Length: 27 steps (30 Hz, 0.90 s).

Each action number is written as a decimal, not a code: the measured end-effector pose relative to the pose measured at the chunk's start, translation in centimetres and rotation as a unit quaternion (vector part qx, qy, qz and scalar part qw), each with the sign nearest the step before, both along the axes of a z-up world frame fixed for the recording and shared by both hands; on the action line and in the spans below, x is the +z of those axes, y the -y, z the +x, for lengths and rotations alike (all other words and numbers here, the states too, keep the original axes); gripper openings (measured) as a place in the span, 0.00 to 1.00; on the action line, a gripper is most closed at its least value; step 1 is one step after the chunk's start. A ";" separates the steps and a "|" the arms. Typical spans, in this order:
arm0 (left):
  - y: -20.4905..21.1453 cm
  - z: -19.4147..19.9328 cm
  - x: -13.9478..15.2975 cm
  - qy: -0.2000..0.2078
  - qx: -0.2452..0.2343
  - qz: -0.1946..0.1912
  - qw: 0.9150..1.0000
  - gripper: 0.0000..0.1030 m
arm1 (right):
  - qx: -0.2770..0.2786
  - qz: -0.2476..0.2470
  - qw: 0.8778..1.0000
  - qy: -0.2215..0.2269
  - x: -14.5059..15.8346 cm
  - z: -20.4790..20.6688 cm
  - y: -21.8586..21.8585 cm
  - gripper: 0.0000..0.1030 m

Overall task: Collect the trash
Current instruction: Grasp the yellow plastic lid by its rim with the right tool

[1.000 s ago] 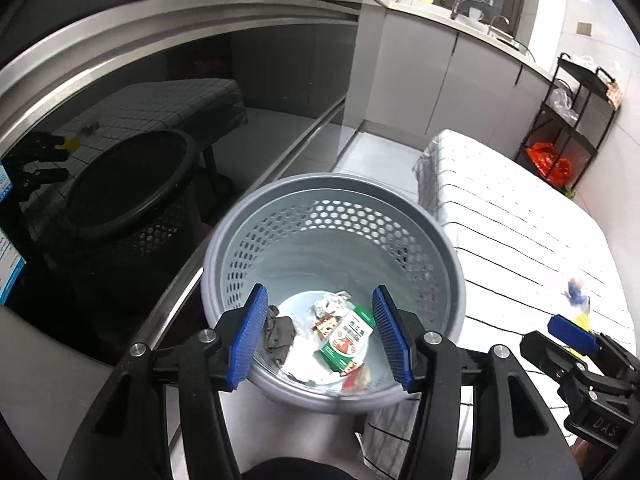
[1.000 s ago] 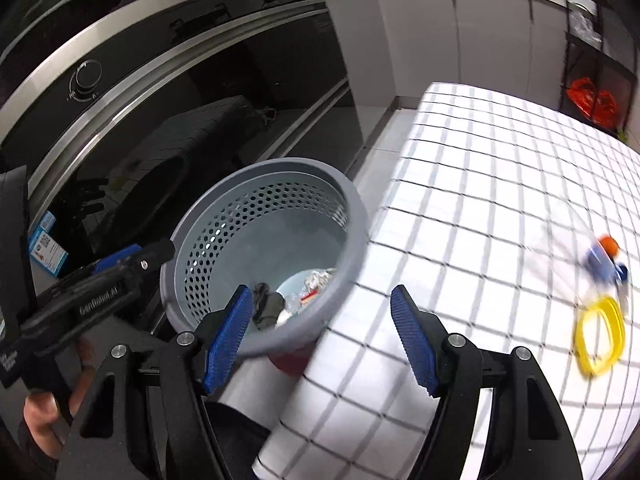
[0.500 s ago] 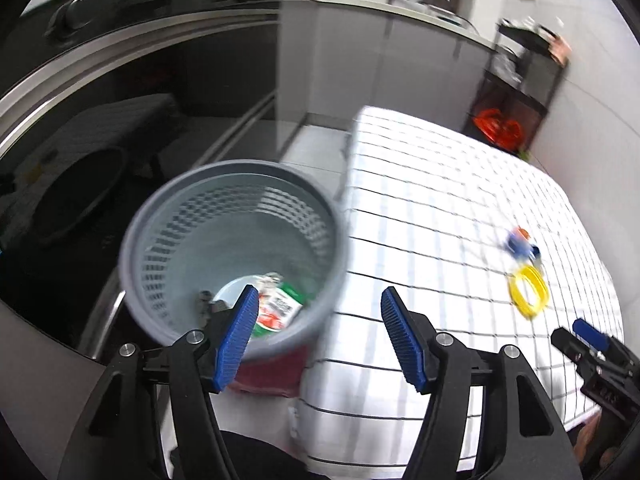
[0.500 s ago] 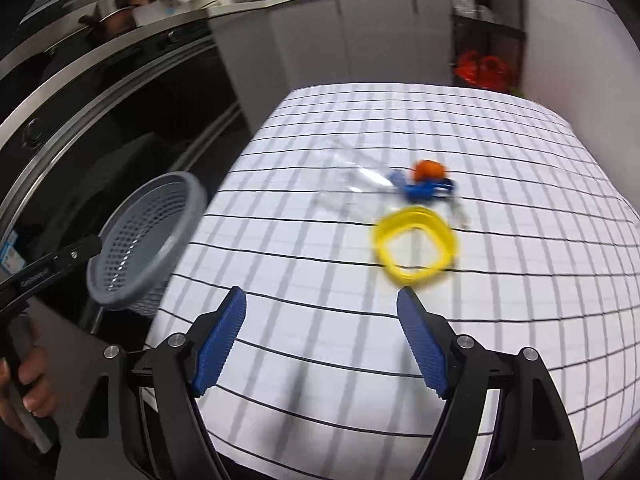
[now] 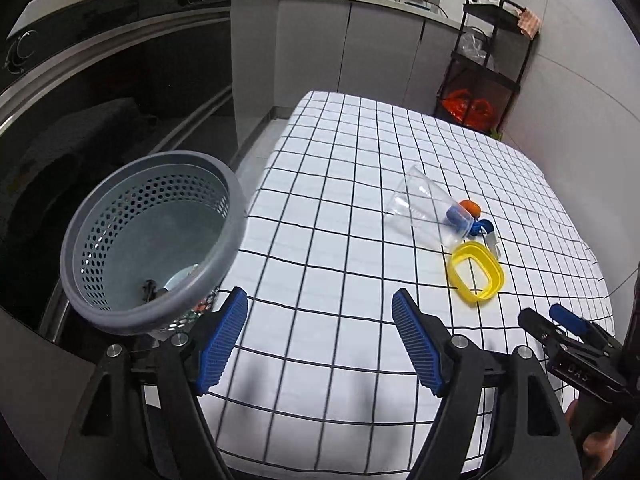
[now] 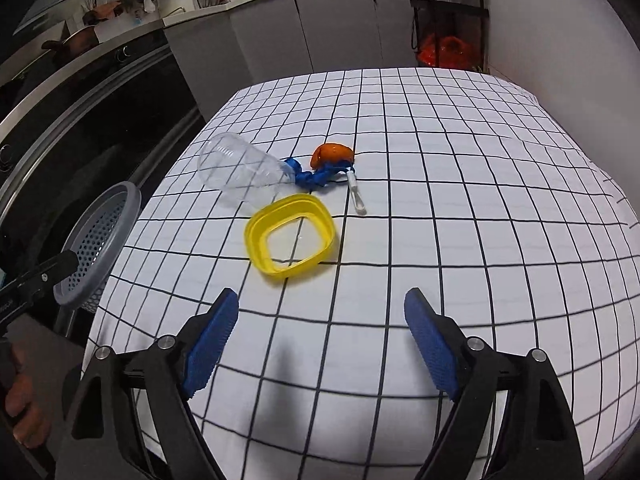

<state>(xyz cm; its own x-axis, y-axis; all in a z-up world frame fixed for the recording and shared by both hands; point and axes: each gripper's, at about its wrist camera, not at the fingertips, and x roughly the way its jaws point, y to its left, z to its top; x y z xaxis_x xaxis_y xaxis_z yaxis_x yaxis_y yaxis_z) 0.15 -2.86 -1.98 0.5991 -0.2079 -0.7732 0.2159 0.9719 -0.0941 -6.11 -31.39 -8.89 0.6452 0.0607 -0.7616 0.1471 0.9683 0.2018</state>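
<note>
Furthest left from my left wrist camera sits the grey plastic trash basket [image 5: 152,240], round, with perforated walls and a thick smooth rim, standing off the table's left edge; a few scraps lie at its bottom, too dim to name. Next comes my left gripper [image 5: 320,340]: its ribbed blue pads have just been opening and now stand wide apart with only the cloth visible between them, holding nothing. The table [image 5: 340,184] wears a white cloth ruled in thin black squares.

Moving right across that cloth, a clear plastic cup [image 6: 240,174] lies on its side, mouth toward the basket. Just below it rests a yellow plastic ring [image 6: 290,236], a rounded-square frame with a raised lip and an open centre. At the cup's base a twisted blue scrap [image 6: 316,174] touches a glossy orange lump [image 6: 334,153], and a small white stick [image 6: 356,196] lies just beside them. All this litter is still out on the cloth, well apart from the basket.

My right gripper [image 6: 320,340] hangs above the cloth near the ring, jaws likewise just spread, wide and empty.
</note>
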 end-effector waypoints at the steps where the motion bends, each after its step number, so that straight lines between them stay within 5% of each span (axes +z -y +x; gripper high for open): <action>1: 0.4 0.0 -0.2 -0.003 -0.001 0.003 1.000 0.72 | 0.004 0.000 1.000 -0.002 -0.2 0.4 0.0 0.79; 12: 0.7 0.5 -1.5 -0.017 0.007 0.015 1.000 0.88 | 0.038 -0.011 0.999 -0.035 -2.8 4.6 -1.0 0.81; 27: 0.1 1.5 -2.5 -0.026 0.021 0.021 0.999 0.90 | 0.059 -0.040 0.996 -0.053 -3.4 8.5 -2.7 0.83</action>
